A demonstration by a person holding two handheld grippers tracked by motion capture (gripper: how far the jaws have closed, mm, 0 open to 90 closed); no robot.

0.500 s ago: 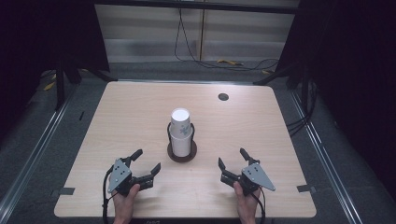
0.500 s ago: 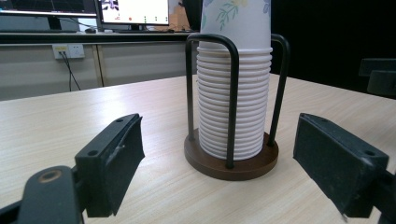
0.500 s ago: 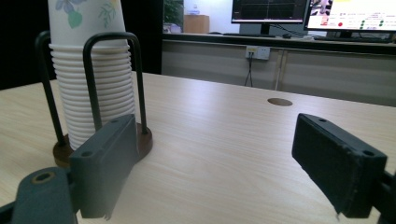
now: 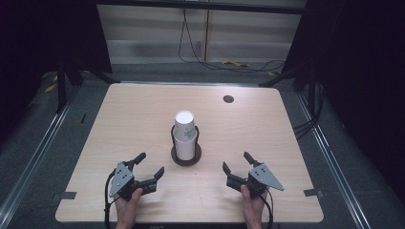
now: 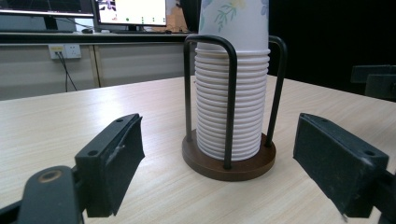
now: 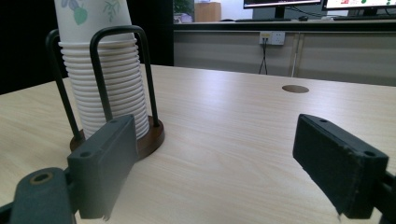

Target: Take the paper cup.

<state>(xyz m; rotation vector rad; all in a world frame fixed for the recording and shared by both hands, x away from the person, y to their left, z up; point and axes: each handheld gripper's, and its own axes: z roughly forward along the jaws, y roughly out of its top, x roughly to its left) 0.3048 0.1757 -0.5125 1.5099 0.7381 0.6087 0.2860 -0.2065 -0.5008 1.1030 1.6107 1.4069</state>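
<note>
At the middle of the table (image 4: 119, 124), a stack of paper cups (image 4: 185, 136) stands in a wire holder (image 4: 186, 155), light and easily crushed, best pinched gently at the top cup's wall, while the left tool (image 4: 149, 168) and right tool (image 4: 237, 167) gape wide, empty.

each hand grips a black gripper: the left gripper (image 4: 149, 166) and the right gripper (image 4: 236, 162) both carry a grey three-cornered plate dotted with small screw holes. a thin black cable (image 4: 107, 200) loops from the left one. jaw pads look worn, with chipped edges.
</note>
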